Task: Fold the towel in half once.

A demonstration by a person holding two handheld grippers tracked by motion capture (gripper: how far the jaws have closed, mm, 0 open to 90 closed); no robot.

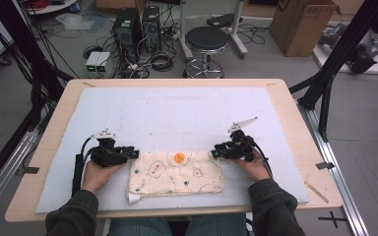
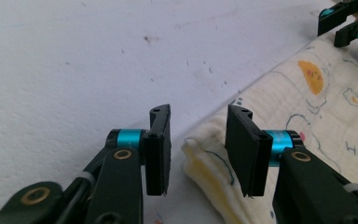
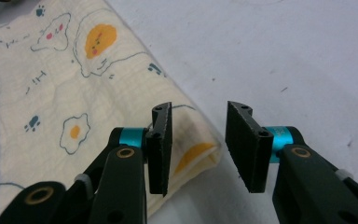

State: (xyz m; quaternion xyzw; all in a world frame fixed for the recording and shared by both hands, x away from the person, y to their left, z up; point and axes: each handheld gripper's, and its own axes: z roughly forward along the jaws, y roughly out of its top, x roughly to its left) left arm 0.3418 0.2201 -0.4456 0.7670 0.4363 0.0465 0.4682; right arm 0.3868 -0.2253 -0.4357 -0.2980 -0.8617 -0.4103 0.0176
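So the cloth [image 1: 177, 172] (cream, printed with little fried eggs) is lying folded on the near middle of the white mat [image 1: 187, 113], and each gripper sits at one of its far corners. The left gripper [image 1: 134, 154] is at the far left corner and the right gripper [image 1: 215, 151] at the far right. Both have their jaws spread with a clear gap, and nothing is pinched. In the left gripper view the folded corner [image 2: 200, 154] pokes into the gap without touching the pads, and in the right gripper view that corner [image 3: 205, 156] sits in the gap too.

My read is that this is the grab before another fold. To do it well, I'd slide each lower jaw under all the layers at the corner, not just the top one, then close both at about the same time. Keep the grips right at the corners so the edge stays straight when lifted. Catching only one layer would leave the fold lopsided.
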